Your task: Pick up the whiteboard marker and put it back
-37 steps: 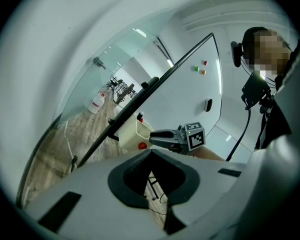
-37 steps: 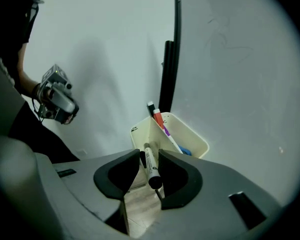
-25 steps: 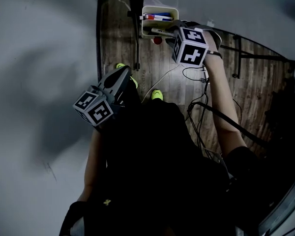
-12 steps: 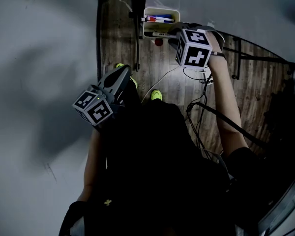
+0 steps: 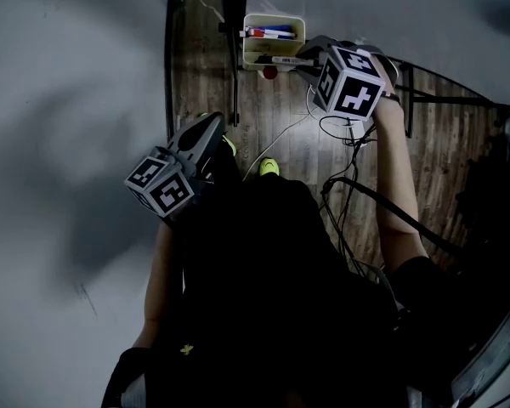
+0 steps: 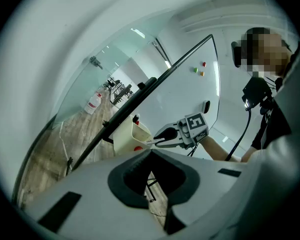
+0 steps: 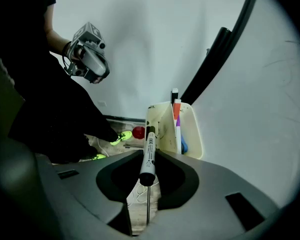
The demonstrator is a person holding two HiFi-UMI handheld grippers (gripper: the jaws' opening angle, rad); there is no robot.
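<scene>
A white whiteboard marker with a dark cap lies lengthwise between the pads of my right gripper, which is shut on it; its jaws have just been closing onto it. In the head view that gripper holds the marker level, just right of the cream holder. From the left gripper view, the marker sticks out of the right gripper beside the holder. My left gripper hangs lower left, its jaws together and holding nothing.
Red, blue and purple markers stand in the holder. A red round object lies below it. A black stand leg and cables cross the wooden floor. Coloured magnets dot the whiteboard.
My right gripper has risen with the marker, drifting right and away from the holder's front. The left gripper has stayed put.
</scene>
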